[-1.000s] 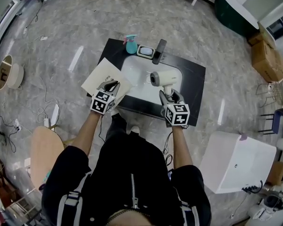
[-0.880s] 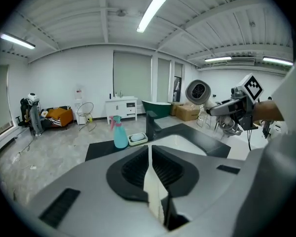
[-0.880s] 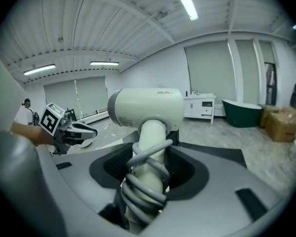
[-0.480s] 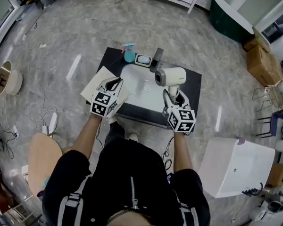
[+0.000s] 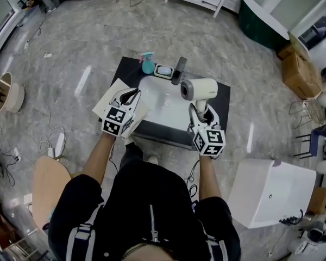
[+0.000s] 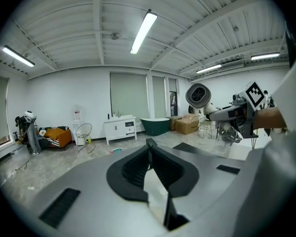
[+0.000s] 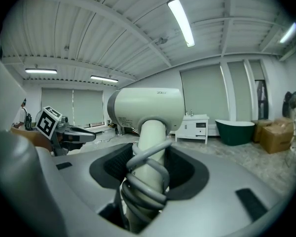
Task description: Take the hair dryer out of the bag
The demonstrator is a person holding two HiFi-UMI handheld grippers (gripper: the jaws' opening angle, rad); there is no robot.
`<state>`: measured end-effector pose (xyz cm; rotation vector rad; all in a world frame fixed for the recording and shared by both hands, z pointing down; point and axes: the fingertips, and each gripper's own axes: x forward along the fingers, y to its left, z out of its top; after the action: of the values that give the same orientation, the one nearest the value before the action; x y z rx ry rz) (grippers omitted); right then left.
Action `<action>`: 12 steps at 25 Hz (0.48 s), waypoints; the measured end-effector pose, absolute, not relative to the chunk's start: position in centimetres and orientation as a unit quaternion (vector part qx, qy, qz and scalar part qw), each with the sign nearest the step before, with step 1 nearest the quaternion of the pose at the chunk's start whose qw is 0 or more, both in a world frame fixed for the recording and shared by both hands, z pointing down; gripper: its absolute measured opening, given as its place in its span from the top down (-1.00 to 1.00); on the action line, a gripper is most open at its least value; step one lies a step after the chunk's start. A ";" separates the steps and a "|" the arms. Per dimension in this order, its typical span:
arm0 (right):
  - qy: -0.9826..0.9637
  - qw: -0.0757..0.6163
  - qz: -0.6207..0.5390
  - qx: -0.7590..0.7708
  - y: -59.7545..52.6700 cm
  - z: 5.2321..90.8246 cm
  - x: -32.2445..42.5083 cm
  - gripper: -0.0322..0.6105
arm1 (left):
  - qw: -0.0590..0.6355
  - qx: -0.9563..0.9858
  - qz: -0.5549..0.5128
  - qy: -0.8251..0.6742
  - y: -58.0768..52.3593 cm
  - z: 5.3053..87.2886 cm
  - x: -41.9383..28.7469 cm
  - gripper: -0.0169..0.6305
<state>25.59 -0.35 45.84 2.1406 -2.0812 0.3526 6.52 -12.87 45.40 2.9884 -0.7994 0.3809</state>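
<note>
Two grippers are busy in the middle of the head view, and each has something in its grip. The right gripper point(image 5: 199, 112) is clenched on the handle point(image 7: 149, 147) of the hair dryer point(image 5: 201, 88). The dryer stands upright above the jaws, right of centre over the dark table point(image 5: 221, 99), with its cream barrel lying crosswise. It is clear of the bag point(image 5: 113, 94), which sits at centre left with the left gripper point(image 5: 129, 95) over it. In the left gripper view those jaws are pressed together with a thin pale sheet between them, which I take to be the bag's edge. The dryer looks like a rigid plastic shell with most of its weight in the barrel. I judge it moderately heavy and top-heavy, so it is likely to swing about the grip if the wrist tilts. The smooth, rounded casing would probably slip under a light pinch. The grey cord point(image 7: 144, 184) coiled round the handle gives the pads something to bite on, though loops could shift or spring loose. The handle is the sensible place to hold it, low enough to leave the barrel free but close enough to the body to limit leverage. The bag seems light, flat and easily creased, so a pinch at its edge is enough.
</note>
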 end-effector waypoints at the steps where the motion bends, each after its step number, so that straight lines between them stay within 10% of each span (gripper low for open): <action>1: -0.691 0.068 0.117 0.710 -0.3 45.8 25.5 0.22 | 0.013 0.959 0.122 -0.257 -13.0 45.4 6.4 0.83; 12: -0.693 0.070 0.115 0.708 -0.2 45.7 25.2 0.22 | 0.021 0.958 0.123 -0.258 -12.8 45.7 6.2 0.82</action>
<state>25.15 -0.17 45.68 2.1308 -2.0841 0.3464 6.15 -12.81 45.72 2.9703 -0.7992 0.3824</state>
